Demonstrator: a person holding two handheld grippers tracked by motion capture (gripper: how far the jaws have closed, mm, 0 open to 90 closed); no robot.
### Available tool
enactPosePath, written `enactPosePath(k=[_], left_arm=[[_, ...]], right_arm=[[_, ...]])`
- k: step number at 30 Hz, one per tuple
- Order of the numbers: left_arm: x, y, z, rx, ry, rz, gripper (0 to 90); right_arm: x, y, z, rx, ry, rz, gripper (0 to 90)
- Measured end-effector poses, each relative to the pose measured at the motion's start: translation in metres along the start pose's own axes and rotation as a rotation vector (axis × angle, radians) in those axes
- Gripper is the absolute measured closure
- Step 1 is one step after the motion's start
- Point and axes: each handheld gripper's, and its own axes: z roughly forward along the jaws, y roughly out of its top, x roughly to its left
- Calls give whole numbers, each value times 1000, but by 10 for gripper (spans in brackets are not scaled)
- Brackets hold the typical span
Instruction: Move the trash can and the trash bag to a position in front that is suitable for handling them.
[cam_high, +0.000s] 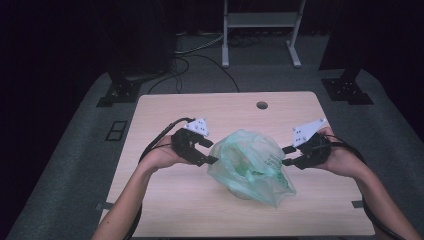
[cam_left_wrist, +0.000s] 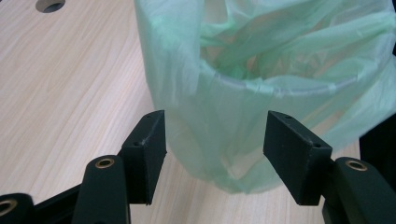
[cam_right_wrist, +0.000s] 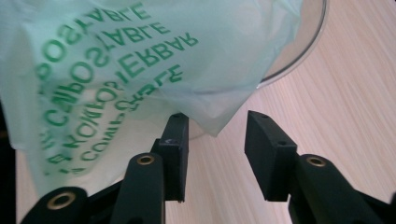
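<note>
Light wooden rectangular table (cam_high: 165, 210): the largest item, with a round cable hole (cam_high: 261, 105) near its far edge; the left gripper view shows the same hole at upper left.

Thin translucent green plastic bag (cam_high: 252, 167): sits at the middle of the table, draped over a clear round bowl (cam_right_wrist: 299, 56). From above the bowl is little more than a pale shape under the film. The left gripper view shows its rim as a curved line through the plastic, with folds of bag hanging inside; what else lies in it cannot be told. The right gripper view shows bare rim at upper right and green printed lettering on the bag, upside down, which from above is a small smudge.

Left black two-jaw gripper (cam_high: 210, 150): just beside the bag's left side. Jaws stand well apart, the bag's lower bulge between them, pads not pressing on it.

Right black two-jaw gripper (cam_high: 286, 155): at the bag's right side. Jaws partly open, a hanging corner of film just above the gap, not pinched.

Surroundings: grey carpeted floor (cam_high: 75, 165), dark stand bases (cam_high: 120, 92), loose cables (cam_high: 200, 60) and a white metal frame (cam_high: 260, 30) beyond the table.
</note>
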Motion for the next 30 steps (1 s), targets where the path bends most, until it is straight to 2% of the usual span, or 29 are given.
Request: enactPosePath(k=[2, 7, 9, 15, 19, 21, 30], left_arm=[[1, -1, -1, 9, -1, 0, 373], [4, -9, -6, 12, 0, -14, 373], [6, -11, -8, 14, 7, -8, 414], [13, -12, -9, 6, 21, -2, 535], [16, -10, -3, 22, 52, 13, 608], [17, -9, -1, 17, 51, 12, 623], [19, 0, 8, 23, 102, 29, 807]], right_arm=[[1, 6, 0, -19, 14, -10, 623], [4, 18, 3, -28, 34, -32, 679], [4, 21, 4, -24, 42, -31, 718], [3, 21, 3, -33, 63, 11, 893], [2, 21, 0, -38, 63, 24, 900], [1, 21, -1, -33, 62, 34, 900], [-7, 18, -4, -37, 18, 71, 900]])
